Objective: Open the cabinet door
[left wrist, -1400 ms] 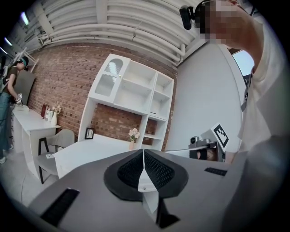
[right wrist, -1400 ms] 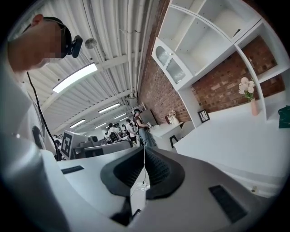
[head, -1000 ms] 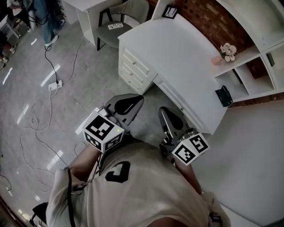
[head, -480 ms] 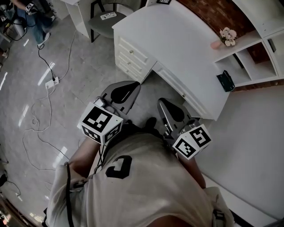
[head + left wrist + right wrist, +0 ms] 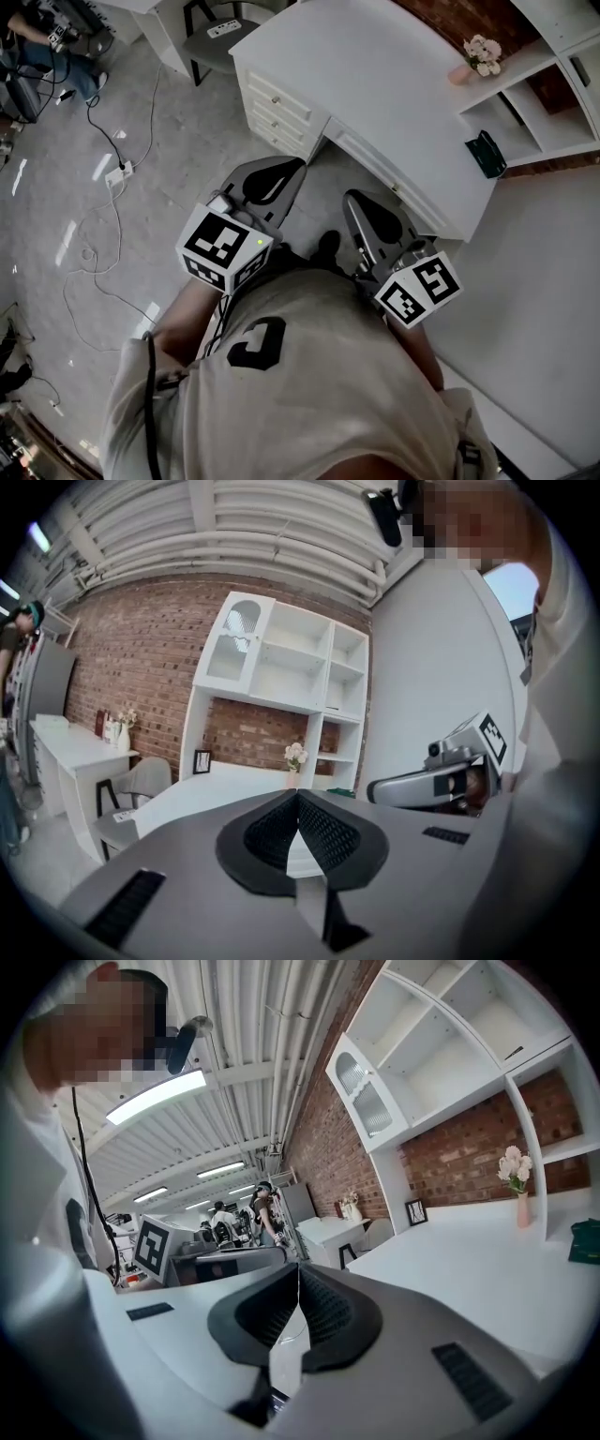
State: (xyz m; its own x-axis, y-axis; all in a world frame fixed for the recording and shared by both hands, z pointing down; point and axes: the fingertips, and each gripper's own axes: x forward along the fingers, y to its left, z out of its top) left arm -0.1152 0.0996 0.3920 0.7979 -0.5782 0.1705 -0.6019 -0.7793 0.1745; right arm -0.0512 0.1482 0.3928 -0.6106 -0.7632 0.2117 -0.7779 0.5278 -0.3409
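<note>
The cabinet door (image 5: pixel 234 644) is a white arched door with a glass pane. It stands closed at the top left of the white shelf unit (image 5: pixel 300 682) behind the desk. The right gripper view shows the same door (image 5: pixel 361 1091) high up. My left gripper (image 5: pixel 295 167) and right gripper (image 5: pixel 359 199) are held side by side in front of the person's chest, near the desk's front edge and far below the door. The left gripper's jaws (image 5: pixel 298 795) meet with nothing between them. So do the right gripper's (image 5: pixel 299 1269).
A white curved desk (image 5: pixel 375 84) with drawers (image 5: pixel 277 105) lies ahead. A pink flower vase (image 5: pixel 480 58) and a dark green object (image 5: pixel 486 153) sit by the lower shelves. A chair (image 5: pixel 220 33) stands beyond. Cables and a power strip (image 5: pixel 117 174) lie on the floor at left.
Both grippers, still shut, have come a little nearer the desk, which now sits closer and higher in the head view.
</note>
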